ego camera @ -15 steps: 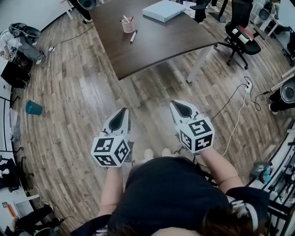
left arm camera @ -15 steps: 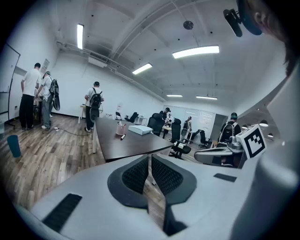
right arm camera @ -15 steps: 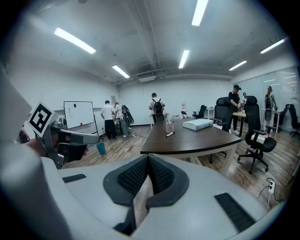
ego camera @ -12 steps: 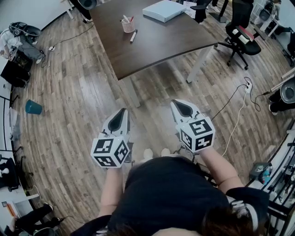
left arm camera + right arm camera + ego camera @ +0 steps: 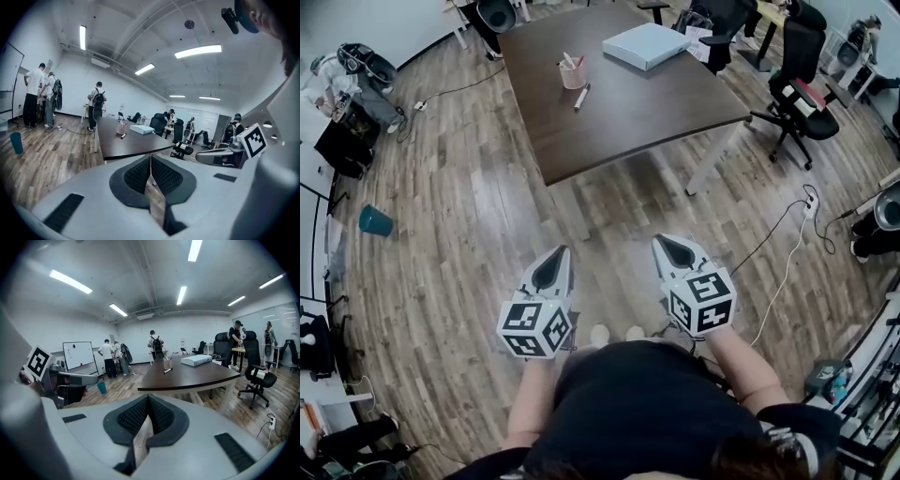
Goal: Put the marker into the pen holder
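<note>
The marker (image 5: 582,97) is not in any grip; it lies on the dark table (image 5: 656,103), well apart from the person, who stands on the wooden floor (image 5: 459,216) some way before it.

Nearest to the person, the left gripper (image 5: 555,258) and the right gripper (image 5: 670,246) are held low in front of the body and point toward the table. In each gripper view the ribbed pads meet at the tips and nothing sits between them, so both tools are closed and empty.

Further on, at the far part of the table, the marker rests flat just beside the pink pen holder (image 5: 573,72), on its right side. The holder already has some pens inside. Behind them lies a white box (image 5: 645,44).

The step in hand seems to be the approach. To do it well, the person should probably come close to the table edge first and open one gripper before reaching. The right gripper looks the better choice, because the marker is on that side of the holder. The pads should likely close across the middle of the barrel, so that it does not roll. The holder may tip easily, so the marker should go in from above.
</note>
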Tool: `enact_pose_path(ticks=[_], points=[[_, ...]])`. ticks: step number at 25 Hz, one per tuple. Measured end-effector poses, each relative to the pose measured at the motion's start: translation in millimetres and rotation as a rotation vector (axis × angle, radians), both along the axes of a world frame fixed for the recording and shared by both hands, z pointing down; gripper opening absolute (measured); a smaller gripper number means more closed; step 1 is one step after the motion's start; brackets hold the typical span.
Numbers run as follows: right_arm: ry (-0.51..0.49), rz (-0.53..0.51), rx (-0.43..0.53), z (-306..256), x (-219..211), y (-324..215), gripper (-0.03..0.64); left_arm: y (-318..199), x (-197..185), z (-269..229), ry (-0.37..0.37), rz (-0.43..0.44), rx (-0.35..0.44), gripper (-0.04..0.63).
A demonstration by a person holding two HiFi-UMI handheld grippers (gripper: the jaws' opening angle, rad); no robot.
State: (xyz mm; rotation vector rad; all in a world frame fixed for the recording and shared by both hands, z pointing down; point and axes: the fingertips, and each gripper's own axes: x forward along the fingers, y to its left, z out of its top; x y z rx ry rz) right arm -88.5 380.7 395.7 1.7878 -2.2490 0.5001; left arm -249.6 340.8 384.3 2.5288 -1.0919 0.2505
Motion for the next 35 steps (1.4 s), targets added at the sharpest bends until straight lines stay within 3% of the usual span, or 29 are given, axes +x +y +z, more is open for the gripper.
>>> enact_pose_path(ticks=[7,16,20,28,31,35], points=[[0.013,-0.019,-0.005,10.9,20.7,8.7,0.015,-6.3,23.8,6.3,0.029,-0.027,-0.009,0.031],[-0.018,-0.042,-0.030,25.8,30.2,-2.2,0.015,-21.9,48.1,8.4,-0.034,0.010,0.023,0.030],[-0.017,-0.040,-0.023,26.0,38.7,-25.6,0.015,-42.8,68.5,9.2,-0.062,0.053,0.076,0.028],[0.004,-0.025,-0.012,19.7,52.8,-103.6,0.015,-120.8,86.7,13.7,-0.018,0.058,0.056,0.033],[0.007,-0.027,-0.012,16.8,56.1,-140.5,0.015,-154.9,90.2,15.4,-0.021,0.054,0.040,0.145],[0.021,-0.043,-0.019,17.5,56.4,-185.2,0.016,-193.9,93.8,23.7,-0.022,0.058,0.019,0.146]])
